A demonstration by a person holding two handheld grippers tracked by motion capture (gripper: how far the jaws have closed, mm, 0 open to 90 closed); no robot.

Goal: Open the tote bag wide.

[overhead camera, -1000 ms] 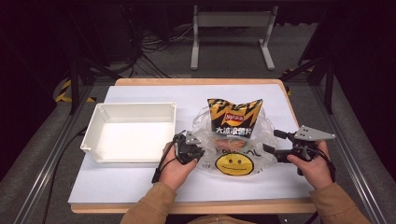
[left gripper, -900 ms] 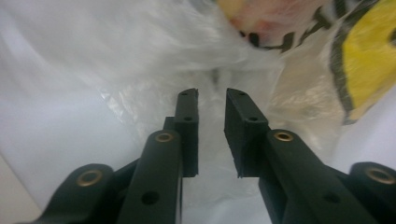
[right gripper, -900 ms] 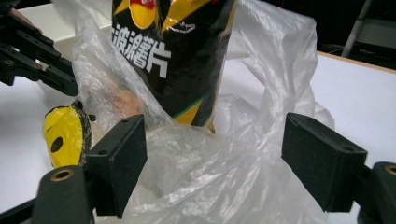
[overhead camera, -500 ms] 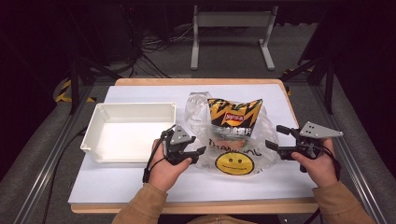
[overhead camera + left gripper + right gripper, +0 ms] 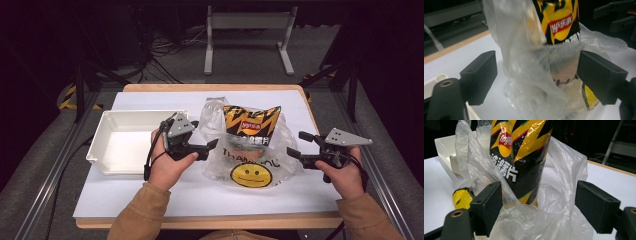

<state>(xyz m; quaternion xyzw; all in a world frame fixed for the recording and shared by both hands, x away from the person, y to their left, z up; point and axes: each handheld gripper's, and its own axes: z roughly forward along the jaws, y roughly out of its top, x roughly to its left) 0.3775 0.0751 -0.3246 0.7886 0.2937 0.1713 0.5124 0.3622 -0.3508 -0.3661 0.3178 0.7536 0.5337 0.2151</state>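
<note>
Standing near the centre of the high view, a black-and-yellow chip bag (image 5: 251, 126) rises out of a clear plastic bag (image 5: 250, 160) printed with a yellow smiley face; both rest on the white sheet covering the bench (image 5: 150, 200). The chip bag's top leans toward the upper part of the frame, and the plastic bunches loosely around its lower half.

The left gripper (image 5: 204, 149), held in the person's left hand (image 5: 167, 167) at centre-left of the high view, points toward the left flank of the plastic bag. Its jaws have just been opening and now stand wide. In the left gripper view, a fold of the clear plastic hangs in the gap between them, and neither pad presses on it.

The right gripper (image 5: 300, 146), in the right hand (image 5: 340, 172) at the right of the high view, faces the bag's other flank. Its jaws are also spread wide; in the right gripper view the rumpled plastic (image 5: 536, 220) and the base of the chip bag (image 5: 521, 157) lie between them. The left-hand jaw in that view sits close against the film, though whether it touches cannot be told.

A white rectangular tray (image 5: 107, 145) sits at the left of the high view, just beside the left hand and apart from the bags.
</note>
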